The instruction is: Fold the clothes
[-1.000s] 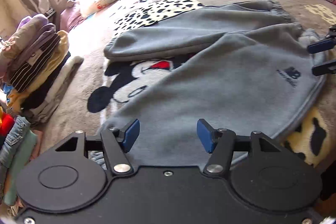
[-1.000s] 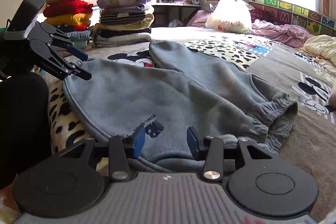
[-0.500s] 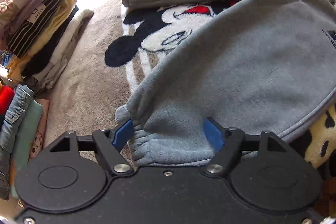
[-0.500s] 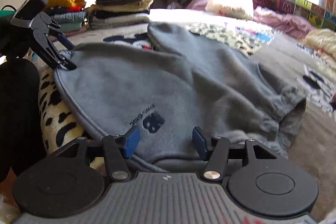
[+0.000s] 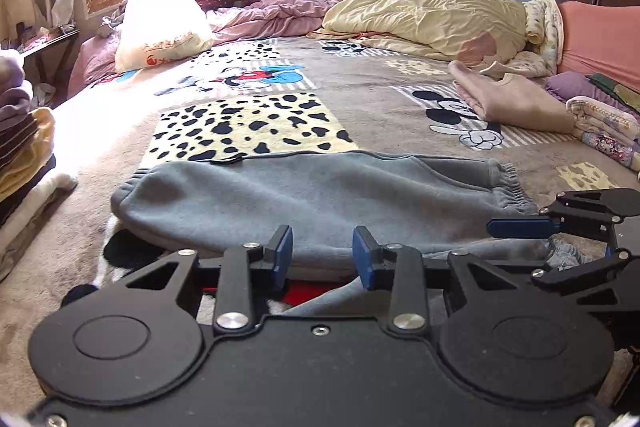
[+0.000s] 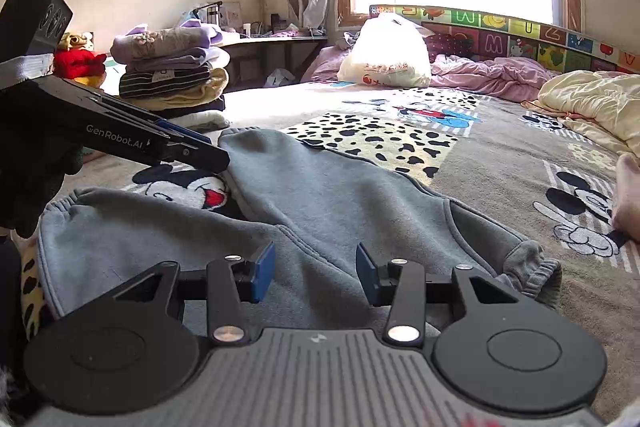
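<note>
Grey sweatpants (image 5: 320, 195) lie spread on the Mickey Mouse blanket, legs apart and waistband to the right. My left gripper (image 5: 322, 251) hovers between the two legs, over Mickey's face; a narrow gap shows between its blue pads and nothing is in it. In the right wrist view this left gripper (image 6: 218, 159) reaches in from the left, held by a black-gloved hand (image 6: 28, 171). The sweatpants (image 6: 340, 199) fill the middle there. My right gripper (image 6: 316, 273) stands open just above the hip and pocket area, also seen as the right gripper (image 5: 516, 251) near the waistband.
Stacks of folded clothes (image 6: 172, 75) stand at the bed's left edge. A white plastic bag (image 5: 160, 27), a purple quilt and a cream duvet (image 5: 432, 15) lie along the far side. A beige folded garment (image 5: 516, 103) rests at the right.
My left gripper has risen from the near leg's cuff, tilted up to look across the bed, and its jaws have narrowed. The right gripper has moved closer over the waist.
</note>
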Tool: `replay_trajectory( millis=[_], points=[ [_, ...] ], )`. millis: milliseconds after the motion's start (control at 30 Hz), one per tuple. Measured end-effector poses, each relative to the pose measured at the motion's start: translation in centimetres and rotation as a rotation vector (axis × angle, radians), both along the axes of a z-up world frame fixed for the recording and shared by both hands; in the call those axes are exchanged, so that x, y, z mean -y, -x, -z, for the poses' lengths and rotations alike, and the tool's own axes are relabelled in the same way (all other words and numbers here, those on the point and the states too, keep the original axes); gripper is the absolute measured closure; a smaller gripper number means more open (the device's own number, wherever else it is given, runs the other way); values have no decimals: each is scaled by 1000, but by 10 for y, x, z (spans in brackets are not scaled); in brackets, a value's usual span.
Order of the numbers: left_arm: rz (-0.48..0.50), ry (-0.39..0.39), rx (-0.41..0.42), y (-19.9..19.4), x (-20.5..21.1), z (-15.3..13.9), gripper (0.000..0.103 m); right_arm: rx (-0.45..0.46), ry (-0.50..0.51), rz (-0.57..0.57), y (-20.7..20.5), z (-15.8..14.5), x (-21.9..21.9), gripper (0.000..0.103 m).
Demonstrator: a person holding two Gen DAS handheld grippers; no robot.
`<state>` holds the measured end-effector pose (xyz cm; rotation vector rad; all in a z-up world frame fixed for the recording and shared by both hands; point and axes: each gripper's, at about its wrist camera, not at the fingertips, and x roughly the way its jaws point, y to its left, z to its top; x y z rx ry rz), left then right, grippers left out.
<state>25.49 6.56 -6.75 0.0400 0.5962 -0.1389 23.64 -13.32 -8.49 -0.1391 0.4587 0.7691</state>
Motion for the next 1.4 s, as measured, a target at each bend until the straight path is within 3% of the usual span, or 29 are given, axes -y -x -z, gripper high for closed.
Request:
replay_trajectory(
  millis=[133, 267, 367, 567, 667, 700, 733, 767, 800, 867, 900, 1000, 1067, 1133, 1233, 1400],
  points=[
    [23, 23, -23, -47, 10, 18, 69, -92, 28, 29, -17, 14, 8, 58],
    [-25, 24, -46, -66, -21, 20, 45, -169, 66, 0, -24, 31, 8, 57],
    [-74, 31, -54, -76, -50, 18, 55, -185, 52, -9, -26, 34, 9, 56],
    [-175, 45, -76, -96, -108, 16, 56, -187, 43, -13, -26, 35, 8, 55],
    [-243, 35, -153, -117, -137, 32, 54, -190, 34, -15, -26, 36, 10, 54],
    [-266, 32, -178, -124, -147, 37, 57, -191, 30, -16, -25, 36, 10, 54],
    [-288, 28, -204, -131, -157, 42, 70, -193, 25, -17, -25, 36, 11, 54],
    [-297, 14, -213, -134, -161, 44, 72, -196, 20, -17, -25, 36, 11, 54],
    [-273, -25, -182, -131, -154, 38, 72, -197, 17, -17, -26, 37, 11, 53],
    [-224, -90, -125, -126, -139, 27, 60, -194, 18, -21, -26, 37, 9, 49],
    [-207, -79, -114, -130, -134, 27, 60, -190, 21, -23, -25, 38, 8, 48],
    [-217, -24, -148, -152, -135, 40, 56, -184, 21, -26, -23, 38, 8, 47],
    [-235, -83, -210, -165, -138, 58, 54, -185, 18, -28, -24, 38, 9, 47],
    [-264, -51, -221, -160, -141, 44, 55, -183, 17, -30, -24, 38, 9, 47],
    [-288, -99, -155, -130, -137, 20, 53, -178, 16, -32, -23, 38, 10, 47],
    [-274, -127, -102, -46, -142, -14, 51, -124, -6, -28, -10, 31, 17, 47]
  ],
)
